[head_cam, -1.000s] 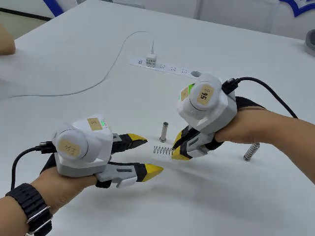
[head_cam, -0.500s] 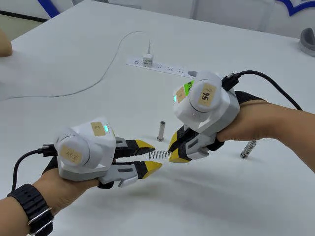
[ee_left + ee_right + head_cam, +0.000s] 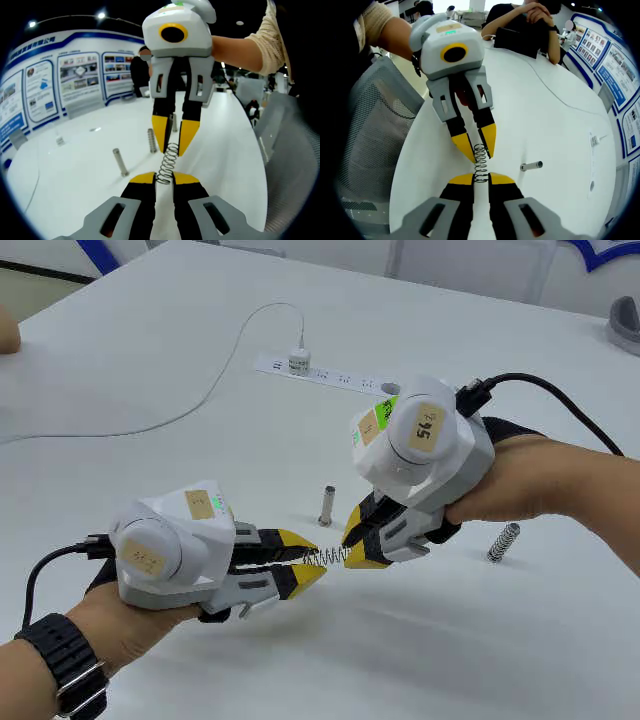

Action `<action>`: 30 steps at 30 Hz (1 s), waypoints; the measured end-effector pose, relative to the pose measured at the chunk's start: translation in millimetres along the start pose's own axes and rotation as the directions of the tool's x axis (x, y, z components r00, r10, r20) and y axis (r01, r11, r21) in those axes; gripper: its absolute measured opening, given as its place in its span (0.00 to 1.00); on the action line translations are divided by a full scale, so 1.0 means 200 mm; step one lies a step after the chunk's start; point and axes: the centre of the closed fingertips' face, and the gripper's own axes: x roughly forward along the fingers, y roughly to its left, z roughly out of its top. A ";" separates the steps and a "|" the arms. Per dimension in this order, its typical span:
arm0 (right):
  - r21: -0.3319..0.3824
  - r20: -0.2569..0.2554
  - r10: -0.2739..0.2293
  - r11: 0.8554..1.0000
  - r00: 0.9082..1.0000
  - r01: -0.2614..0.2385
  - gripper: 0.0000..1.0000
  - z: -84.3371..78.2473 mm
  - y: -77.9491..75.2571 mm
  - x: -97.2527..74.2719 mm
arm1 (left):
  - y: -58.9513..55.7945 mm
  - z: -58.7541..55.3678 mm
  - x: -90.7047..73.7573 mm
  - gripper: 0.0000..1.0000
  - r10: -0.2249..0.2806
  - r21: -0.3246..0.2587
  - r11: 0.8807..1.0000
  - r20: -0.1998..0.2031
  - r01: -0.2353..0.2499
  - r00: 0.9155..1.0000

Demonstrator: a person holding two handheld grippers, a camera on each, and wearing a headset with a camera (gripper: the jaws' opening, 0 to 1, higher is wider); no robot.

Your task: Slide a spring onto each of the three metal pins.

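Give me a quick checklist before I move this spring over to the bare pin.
1. Left gripper gripping one end of the spring: ok.
2. Right gripper gripping the other end: ok.
3. Spring lifted clear of the table: ok, it hangs between the two grippers.
4. One spring end free to go over a pin: not ok, both ends are pinched.
5. Bare pin upright: ok, it stands just beyond the spring.
6. Second spring already seated on a pin: cannot tell.
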 end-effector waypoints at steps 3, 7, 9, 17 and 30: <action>-0.010 0.008 -0.002 1.000 1.000 0.002 0.11 0.03 0.00 -0.02 | 0.00 0.00 0.00 0.12 -0.002 -0.001 1.000 -0.003 0.002 1.000; -0.022 0.018 -0.004 1.000 1.000 0.005 0.11 0.07 0.01 -0.04 | -0.01 -0.01 0.01 0.12 -0.007 -0.002 1.000 -0.004 0.007 1.000; -0.030 0.021 -0.006 1.000 1.000 0.006 0.11 0.09 0.01 -0.05 | -0.01 0.00 0.01 0.12 -0.009 -0.002 1.000 -0.004 0.009 1.000; -0.048 0.050 -0.004 0.999 0.999 0.006 0.11 0.16 0.02 -0.06 | -0.03 0.00 0.02 0.12 -0.020 0.001 1.000 -0.004 0.020 1.000; -0.061 0.068 -0.002 0.998 0.998 0.006 0.12 0.21 0.03 -0.06 | -0.05 0.03 0.03 0.11 -0.029 -0.001 1.000 0.007 0.029 1.000</action>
